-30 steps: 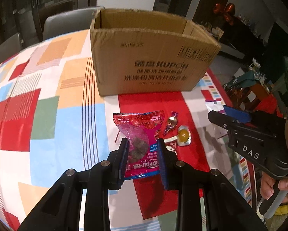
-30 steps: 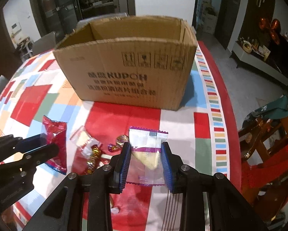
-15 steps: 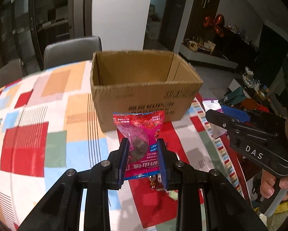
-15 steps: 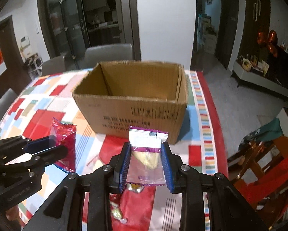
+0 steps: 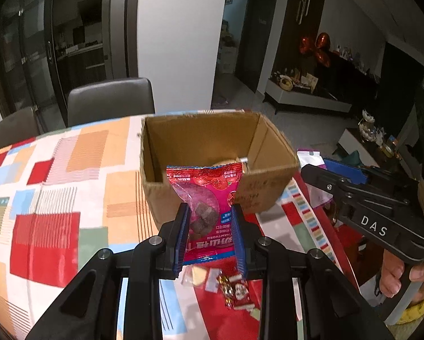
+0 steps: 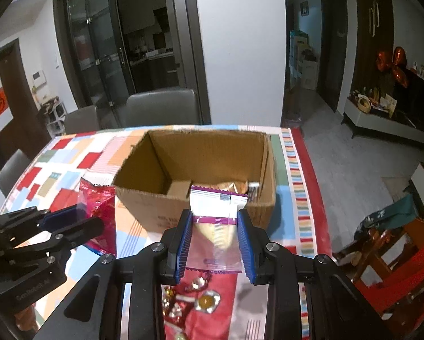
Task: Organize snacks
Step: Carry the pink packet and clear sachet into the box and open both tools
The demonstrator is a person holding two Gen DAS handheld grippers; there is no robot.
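Observation:
My left gripper (image 5: pixel 210 236) is shut on a red hawthorn snack bag (image 5: pixel 207 195) and holds it up in front of the open cardboard box (image 5: pixel 212 133). My right gripper (image 6: pixel 214 243) is shut on a clear and white snack packet with purple trim (image 6: pixel 216 226), also raised before the box (image 6: pixel 189 153). Each gripper shows in the other's view: the right one (image 5: pixel 319 170) and the left one (image 6: pixel 78 221). Some pale packets lie inside the box at its right (image 6: pixel 229 185). Small wrapped candies (image 5: pixel 231 286) lie on the table below.
The table wears a patchwork cloth (image 5: pixel 50 198) of red, blue and orange. Grey chairs (image 5: pixel 109 99) stand behind it. A wooden chair with red cloth (image 6: pixel 396 255) is at the right, past the table edge.
Both grippers have risen with their packets, so the box's inside now shows. The loose candies have dropped lower in both views.

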